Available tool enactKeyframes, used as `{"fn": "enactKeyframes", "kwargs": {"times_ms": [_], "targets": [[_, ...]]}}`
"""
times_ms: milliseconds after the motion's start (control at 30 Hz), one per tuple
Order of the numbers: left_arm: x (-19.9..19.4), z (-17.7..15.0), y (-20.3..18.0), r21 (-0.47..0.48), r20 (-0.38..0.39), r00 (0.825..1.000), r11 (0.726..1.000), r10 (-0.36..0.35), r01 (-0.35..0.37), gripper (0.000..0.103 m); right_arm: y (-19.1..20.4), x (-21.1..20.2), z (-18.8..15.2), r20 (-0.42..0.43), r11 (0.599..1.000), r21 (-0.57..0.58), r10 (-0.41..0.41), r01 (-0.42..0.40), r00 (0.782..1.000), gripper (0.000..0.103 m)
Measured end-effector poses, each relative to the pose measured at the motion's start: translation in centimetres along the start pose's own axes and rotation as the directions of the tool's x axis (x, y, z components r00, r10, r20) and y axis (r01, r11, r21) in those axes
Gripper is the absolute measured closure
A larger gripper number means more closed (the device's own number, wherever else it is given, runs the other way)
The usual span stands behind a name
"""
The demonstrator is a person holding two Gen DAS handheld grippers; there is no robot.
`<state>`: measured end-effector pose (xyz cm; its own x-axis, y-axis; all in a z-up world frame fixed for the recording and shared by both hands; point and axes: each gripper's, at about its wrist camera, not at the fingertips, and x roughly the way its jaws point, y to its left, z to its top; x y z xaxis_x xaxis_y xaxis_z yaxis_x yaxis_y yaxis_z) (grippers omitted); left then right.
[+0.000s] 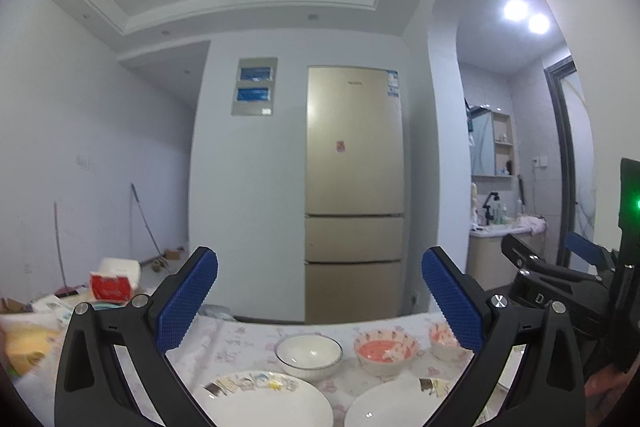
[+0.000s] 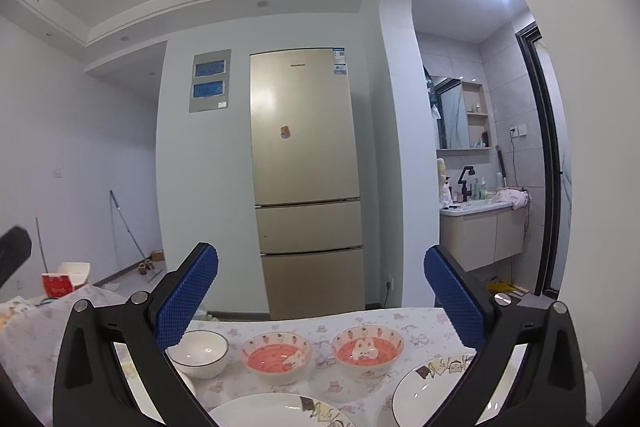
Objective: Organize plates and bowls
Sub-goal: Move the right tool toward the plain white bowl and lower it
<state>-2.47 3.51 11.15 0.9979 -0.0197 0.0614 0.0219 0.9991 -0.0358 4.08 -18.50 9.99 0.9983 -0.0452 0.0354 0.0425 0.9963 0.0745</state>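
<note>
Three bowls and two plates sit spread out on the flowered tablecloth (image 2: 416, 319) below you, and neither of your grippers has hold of anything. Your left gripper (image 1: 319, 301) hangs above the near edge of the table with its blue pads wide apart and empty; your right gripper (image 2: 321, 301) is the same, spread and bare, held high enough that both cameras look mostly at the fridge (image 2: 306, 179) and the far wall. The white bowl (image 2: 198, 351) stands furthest left, with the two pink bowls beside it: the middle pink bowl (image 2: 276, 353) and the right pink bowl (image 2: 367, 347), near one another but not touching. Closer to you lie the left plate (image 1: 264, 403) and the right plate (image 2: 432, 387), each partly hidden behind a gripper frame. From this, I'd judge that sorting has not started: nothing is stacked. The next move calls for you to tip a gripper down toward the table and choose a first piece; a pink bowl looks the easiest start, gripped over the rim and nested in its twin. Take the rim squarely, because glazed crockery may slip between the pads.
</note>
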Motion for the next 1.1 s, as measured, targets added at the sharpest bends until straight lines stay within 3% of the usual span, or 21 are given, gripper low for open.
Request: {"fn": "enactKeyframes", "kwargs": {"times_ms": [100,367,800,933,1100], "targets": [[1.0,-1.5,-0.6,0.025,0.023,1.0,1.0,0.005,-0.006,0.0,-0.2,0.8,-0.7,-0.019,1.0,0.008,0.015,-0.014,1.0,0.0],[2.8,-3.8,-1.0,0.051,-0.014,1.0,0.999,0.017,-0.016,0.0,0.2,1.7,-2.1,-0.045,0.999,-0.026,0.023,-0.024,0.999,0.0],[3.7,-4.9,-0.3,0.007,-0.094,0.996,1.0,0.001,-0.001,0.0,1.6,1.4,-4.2,-0.103,0.994,-0.071,0.078,-0.086,0.992,0.0],[4.2,-5.1,0.4,-0.03,-0.117,0.993,1.0,0.008,-0.011,0.0,1.8,1.5,-4.6,-0.1,0.994,-0.077,0.068,-0.076,0.993,0.0],[3.6,-4.2,0.0,-0.001,-0.12,0.993,1.0,-0.009,0.009,0.0,1.3,1.9,-4.2,-0.109,0.996,-0.055,0.061,-0.067,0.992,0.0]]}}
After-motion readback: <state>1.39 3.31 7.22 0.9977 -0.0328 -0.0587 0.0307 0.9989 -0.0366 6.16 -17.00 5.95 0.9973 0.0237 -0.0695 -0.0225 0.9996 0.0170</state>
